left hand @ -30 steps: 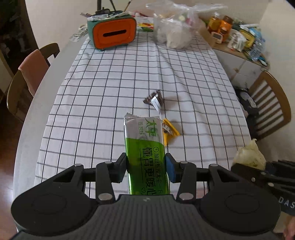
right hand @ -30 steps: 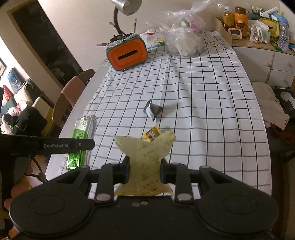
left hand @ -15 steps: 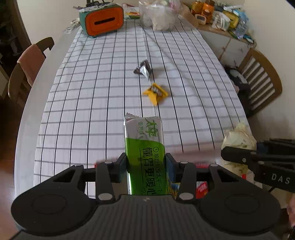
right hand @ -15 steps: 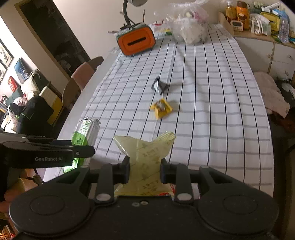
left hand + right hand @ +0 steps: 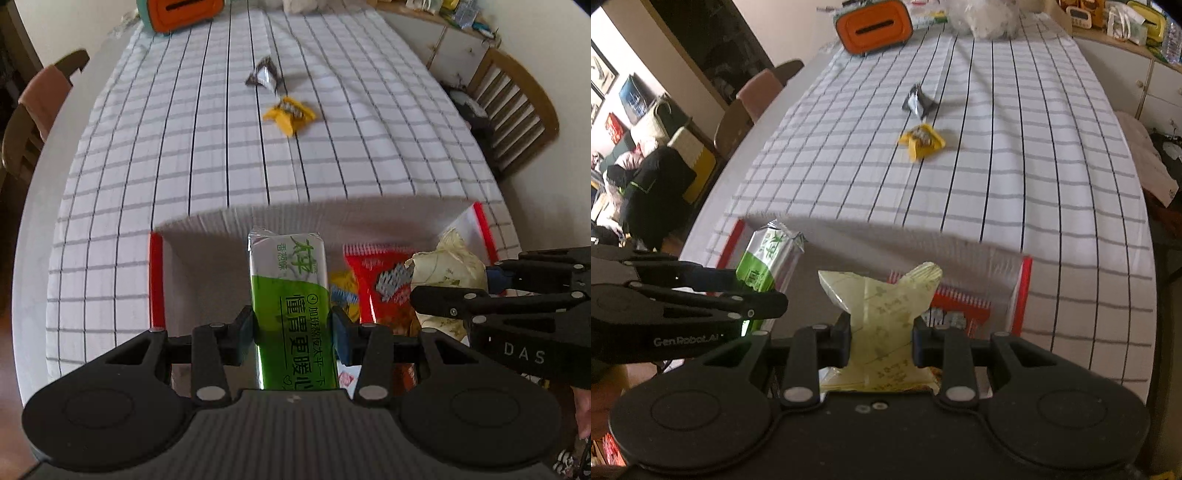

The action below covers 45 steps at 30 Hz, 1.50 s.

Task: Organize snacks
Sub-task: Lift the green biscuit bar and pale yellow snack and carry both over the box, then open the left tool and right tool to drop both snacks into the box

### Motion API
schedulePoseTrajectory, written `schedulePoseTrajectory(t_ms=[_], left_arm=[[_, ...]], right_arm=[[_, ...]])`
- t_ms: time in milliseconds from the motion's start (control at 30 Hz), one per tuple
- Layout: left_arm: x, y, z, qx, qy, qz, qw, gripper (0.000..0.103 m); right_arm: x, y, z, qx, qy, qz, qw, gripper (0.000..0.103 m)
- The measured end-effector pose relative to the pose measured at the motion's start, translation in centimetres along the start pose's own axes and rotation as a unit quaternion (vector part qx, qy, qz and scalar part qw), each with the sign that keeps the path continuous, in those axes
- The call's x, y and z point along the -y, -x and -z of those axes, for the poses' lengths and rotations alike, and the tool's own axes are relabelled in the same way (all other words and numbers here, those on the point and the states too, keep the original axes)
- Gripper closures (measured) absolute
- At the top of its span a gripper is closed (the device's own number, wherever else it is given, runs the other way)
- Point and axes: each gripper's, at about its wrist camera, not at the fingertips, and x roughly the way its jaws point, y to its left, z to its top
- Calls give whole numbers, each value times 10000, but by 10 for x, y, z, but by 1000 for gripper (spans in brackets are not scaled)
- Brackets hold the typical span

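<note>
Between left tool [image 5: 293, 328] pads, green packet [image 5: 291, 295] with Chinese print; right tool [image 5: 881, 341], "DAS", gripping pale packet [image 5: 882, 306].

The counter [image 5: 44, 206] is covered by a checked cloth [image 5: 207, 147]. On it are seen a yellow wrapper [image 5: 290, 114], a dark wrapper [image 5: 264, 75], an orange box [image 5: 873, 26] and, blurred, perhaps a plastic bag [image 5: 988, 16].

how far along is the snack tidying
Done: a red packet already lies in the red-edged box. In hand: left tongs grip the green pack, right tongs the pale yellow pouch, both over the box. Left: yellow snack and silver wrapper on the tablecloth.
</note>
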Motion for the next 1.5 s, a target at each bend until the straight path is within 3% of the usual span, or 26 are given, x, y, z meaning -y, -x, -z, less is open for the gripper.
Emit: schedulePoseTrajectory(t_ms=[400,900,1133,1500], left_arm=[[-1,-35,4,-597,33,-254,9979,60],[0,-66,7,-1169,105,-146,9930,60],[2,-74,8,-1206,111,-108,9926,60],[-2,-52,2,-802,25,-169,9966,59]], right_arm=[[-8,-22,14,-405,187,204,9988,74],[-8,-48,23,-794,247,454,9955,74],[-4,-49,22,-839,171,440,9954,74],[-5,-39,19,-778,151,332,9963,70]])
